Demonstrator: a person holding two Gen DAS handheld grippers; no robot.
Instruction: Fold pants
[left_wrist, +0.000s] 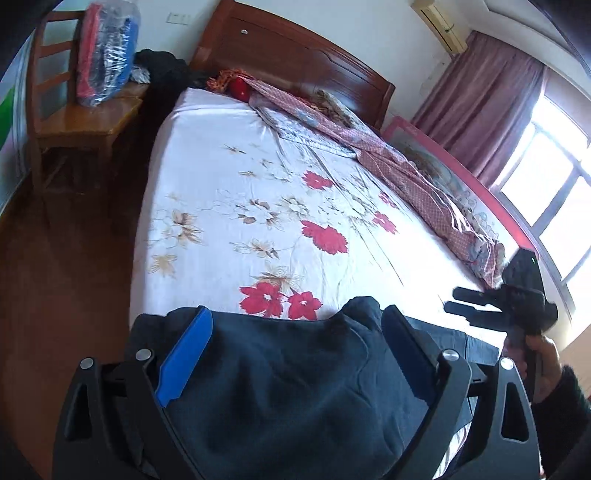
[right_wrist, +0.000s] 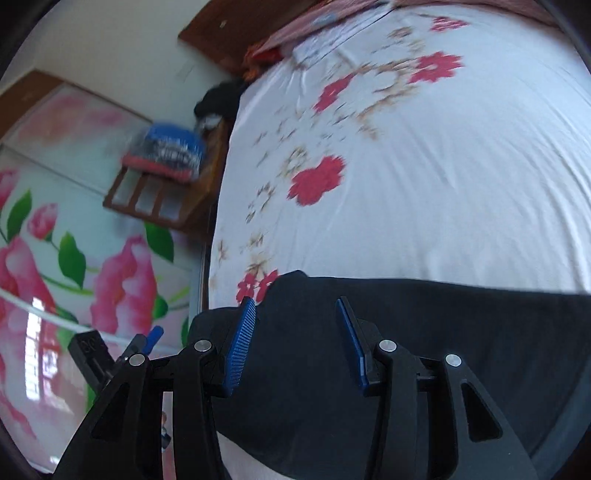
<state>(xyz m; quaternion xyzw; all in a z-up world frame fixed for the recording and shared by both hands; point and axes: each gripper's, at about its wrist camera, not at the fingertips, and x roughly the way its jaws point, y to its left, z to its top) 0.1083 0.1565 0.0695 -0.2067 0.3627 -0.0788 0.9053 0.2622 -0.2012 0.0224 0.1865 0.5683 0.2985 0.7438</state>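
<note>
Dark navy pants (left_wrist: 280, 380) lie at the near edge of a bed with a white floral sheet (left_wrist: 258, 206). My left gripper (left_wrist: 295, 328) is open, its jaws spread wide over the pants fabric, which bunches up between them. My right gripper (right_wrist: 295, 314) is open above the same pants (right_wrist: 443, 332), which stretch to the right along the bed edge. The right gripper also shows in the left wrist view (left_wrist: 458, 301) at the right, held by a hand, over the pants' far end.
A wooden headboard (left_wrist: 295, 55) and a rumpled patterned quilt (left_wrist: 388, 158) lie along the far side of the bed. A wooden chair (left_wrist: 85, 114) with a plastic-wrapped bundle (left_wrist: 107, 51) stands left of the bed. A floral wardrobe door (right_wrist: 74, 258) is at the left.
</note>
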